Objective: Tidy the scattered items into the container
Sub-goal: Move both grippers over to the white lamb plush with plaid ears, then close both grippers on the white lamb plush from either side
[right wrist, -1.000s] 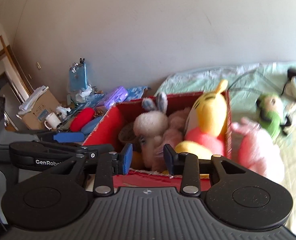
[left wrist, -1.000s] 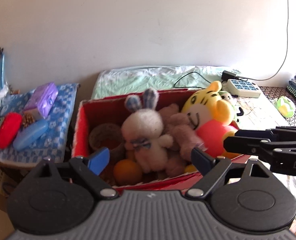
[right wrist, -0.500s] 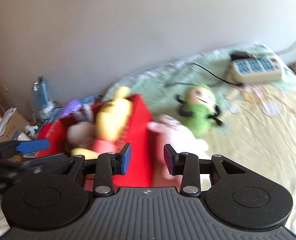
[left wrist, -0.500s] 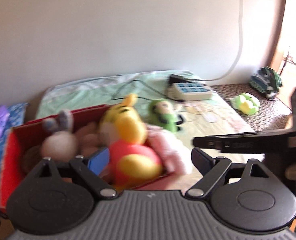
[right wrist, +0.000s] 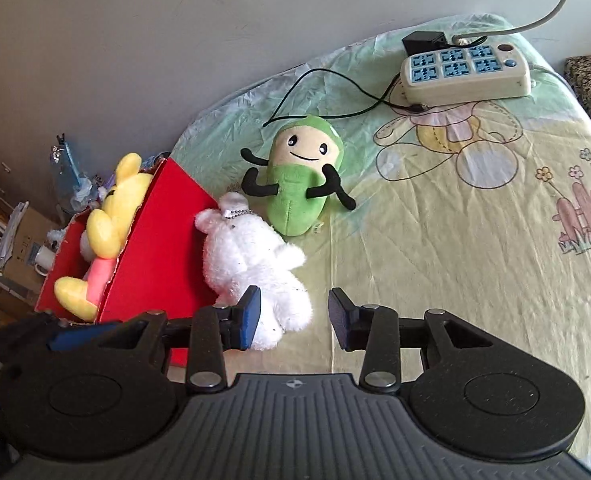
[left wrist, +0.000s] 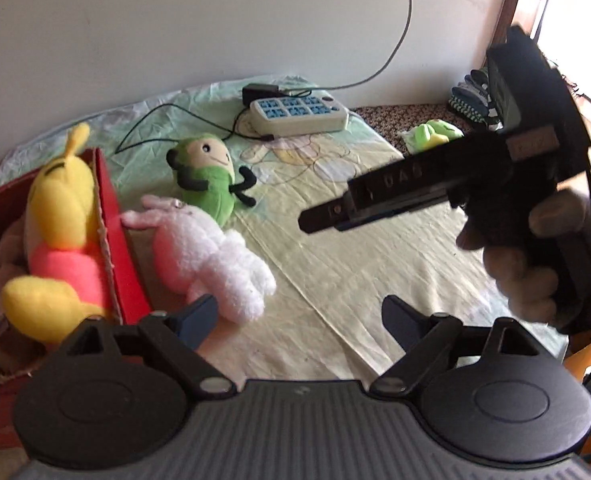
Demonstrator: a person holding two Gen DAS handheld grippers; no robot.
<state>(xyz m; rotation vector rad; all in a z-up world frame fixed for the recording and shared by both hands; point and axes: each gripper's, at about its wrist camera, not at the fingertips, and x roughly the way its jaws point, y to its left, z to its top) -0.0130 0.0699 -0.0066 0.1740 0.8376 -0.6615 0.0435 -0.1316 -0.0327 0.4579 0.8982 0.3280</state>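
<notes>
The right gripper (right wrist: 295, 316), jaws opening and empty, hovers just beside the white plush (right wrist: 251, 264) (perhaps a rabbit), right of it.

A cream power strip (right wrist: 465, 74) with blue sockets lay near the far edge of a pale yellow-green bedsheet (right wrist: 455, 240) printed with a cartoon bear, and a black adapter (right wrist: 425, 41) sat just behind it. A thin black cable (right wrist: 327, 80) curled across the sheet from the strip. Left of the bed, cardboard boxes (right wrist: 19, 236) and a white mug (right wrist: 43, 258) stood by the wall.
</notes>
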